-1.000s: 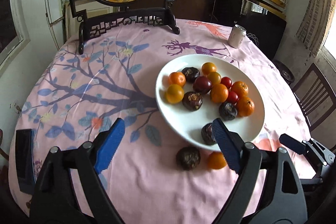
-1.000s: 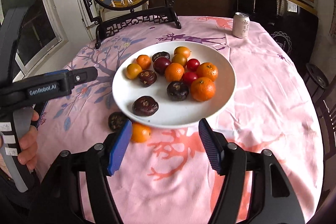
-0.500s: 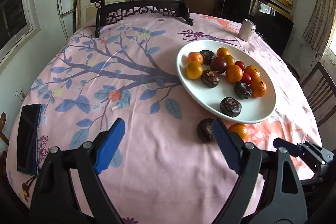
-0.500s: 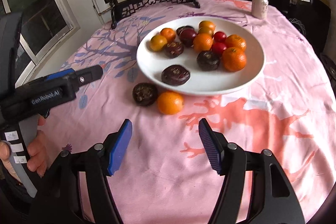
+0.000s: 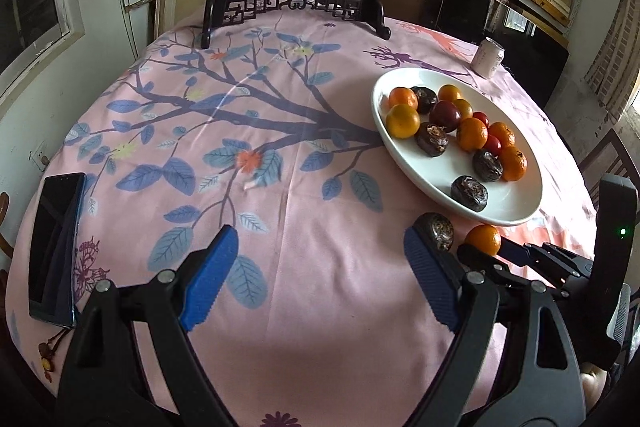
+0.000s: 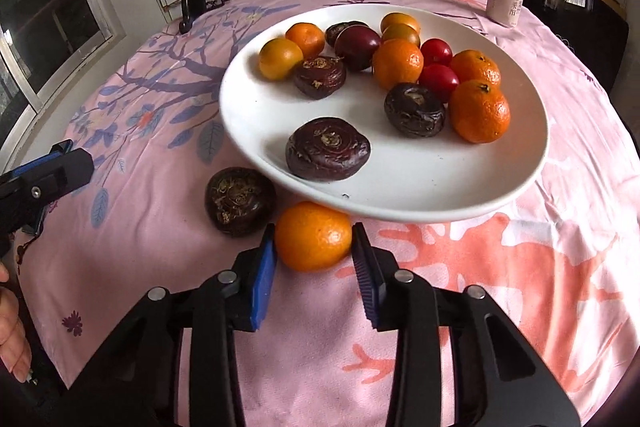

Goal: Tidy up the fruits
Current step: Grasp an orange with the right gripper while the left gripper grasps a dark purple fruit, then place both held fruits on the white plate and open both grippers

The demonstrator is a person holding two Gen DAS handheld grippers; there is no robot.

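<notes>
Just changed: Half a second earlier your right gripper (image 6: 313, 259) stood wide, well back from the loose mandarin (image 6: 313, 235). At this moment its pads (image 6: 264, 269) had closed in on either side of that fruit.
Right tool: The pads appeared to touch the mandarin's flanks at 9 and 3 o'clock; you seemed to be grasping it, though it sat on the tablecloth (image 6: 520, 307), not lifted.
Left tool: Your left gripper (image 5: 316, 279) was released, jaws wide, holding nothing, having drawn back from the plate.
Task's things: The mandarin lay off the white plate (image 6: 460, 203), just beside its rim at 6 o'clock. A dark water chestnut (image 6: 239, 200) lay just beside the mandarin at 10 o'clock, also off the plate.
Meaning: Likely the mandarin goes onto the plate next, then the chestnut.
Hidden: The mandarin's underside and the true pad contact were hard to make out. In the left view the right pad covered part of the chestnut. Your left hand (image 6: 12, 339) was cut off at the frame edge.
</notes>
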